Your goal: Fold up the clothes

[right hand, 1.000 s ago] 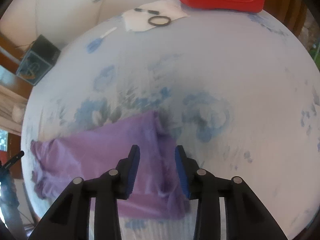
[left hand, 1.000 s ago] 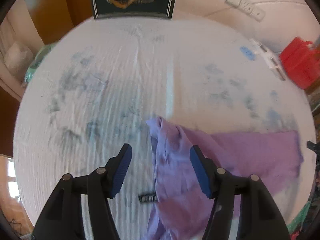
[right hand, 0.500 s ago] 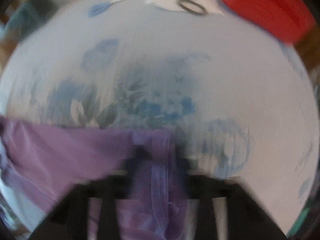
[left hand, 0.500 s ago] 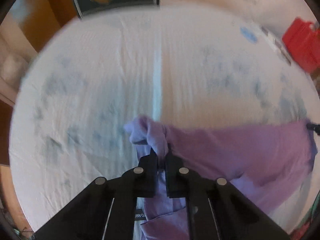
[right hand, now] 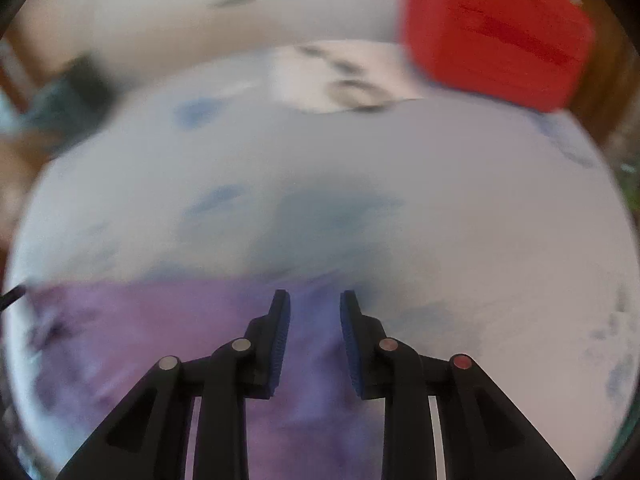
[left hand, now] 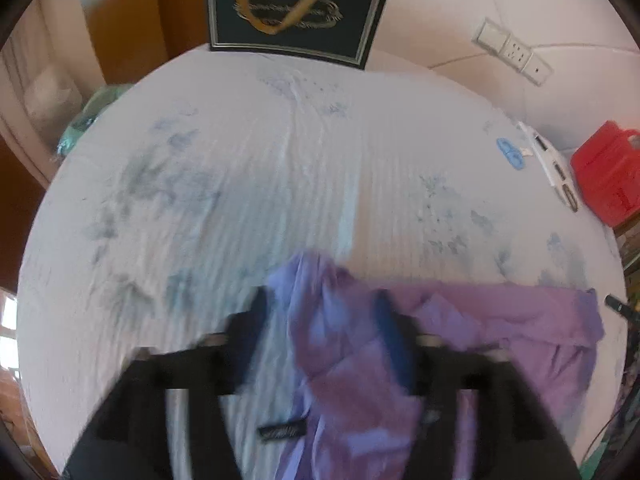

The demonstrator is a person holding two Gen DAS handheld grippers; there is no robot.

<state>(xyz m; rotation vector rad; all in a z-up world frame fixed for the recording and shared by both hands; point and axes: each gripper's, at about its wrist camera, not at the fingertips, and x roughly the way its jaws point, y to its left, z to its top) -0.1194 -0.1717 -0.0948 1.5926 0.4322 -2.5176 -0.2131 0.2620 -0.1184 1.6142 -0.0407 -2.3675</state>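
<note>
A purple garment (left hand: 460, 332) lies crumpled on the white floral sheet (left hand: 240, 200). In the left wrist view my left gripper (left hand: 320, 320) is blurred and open, its fingers apart on either side of a bunched corner of the garment. In the right wrist view the garment (right hand: 140, 332) spreads to the left, and my right gripper (right hand: 314, 320) is open over its right edge, with cloth showing between the fingers.
A dark framed board (left hand: 296, 12) stands at the far edge. A red case (left hand: 608, 172) (right hand: 492, 28) sits at the right, with a white power strip (left hand: 556, 168) and a blue item (left hand: 508, 152) near it. A black ring on paper (right hand: 356, 92) lies by the case.
My left gripper shut on the garment corner half a second ago and has now opened. The right gripper has opened too. Both views are blurred with motion.
</note>
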